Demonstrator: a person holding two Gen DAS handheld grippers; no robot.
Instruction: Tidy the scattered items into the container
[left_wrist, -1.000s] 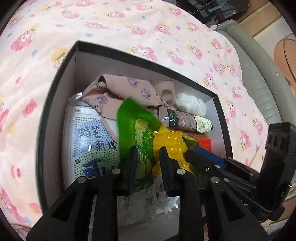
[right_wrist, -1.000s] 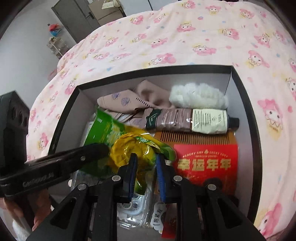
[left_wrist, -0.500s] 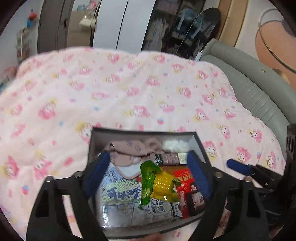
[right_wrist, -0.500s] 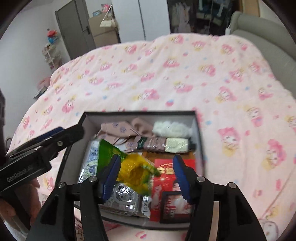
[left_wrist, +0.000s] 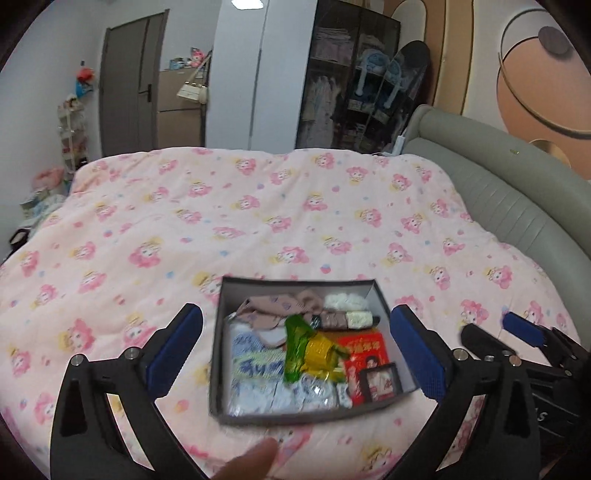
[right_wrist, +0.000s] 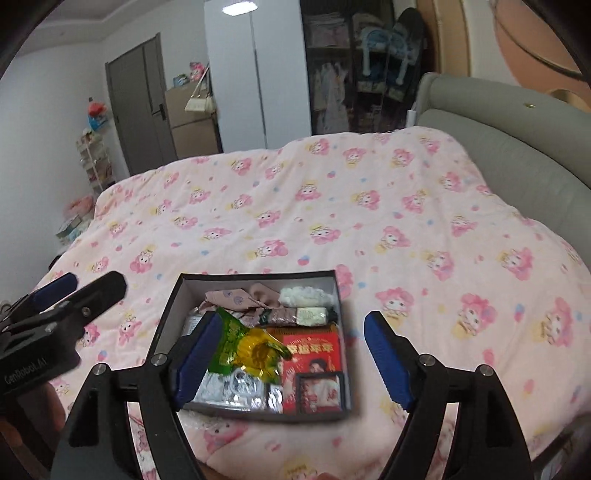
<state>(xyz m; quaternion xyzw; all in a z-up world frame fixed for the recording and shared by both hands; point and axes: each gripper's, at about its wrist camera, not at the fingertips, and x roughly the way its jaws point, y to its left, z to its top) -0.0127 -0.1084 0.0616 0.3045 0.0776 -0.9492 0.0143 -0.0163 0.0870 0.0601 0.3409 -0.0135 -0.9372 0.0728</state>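
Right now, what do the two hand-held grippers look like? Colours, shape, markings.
Both match: the left hand-held gripper and right hand-held gripper have black angular frames with triangular cut-outs, silver screw heads and blue textured finger pads. The left one's body carries white lettering, partly readable, in the right wrist view.

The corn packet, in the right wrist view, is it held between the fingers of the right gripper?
No, the corn packet lies inside the box, and the right gripper stands open above it with nothing held.

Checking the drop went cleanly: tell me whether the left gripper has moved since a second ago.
Yes. The left gripper has pulled up and back from the box; the corn packet it pinched now lies inside, between wide-open jaws.
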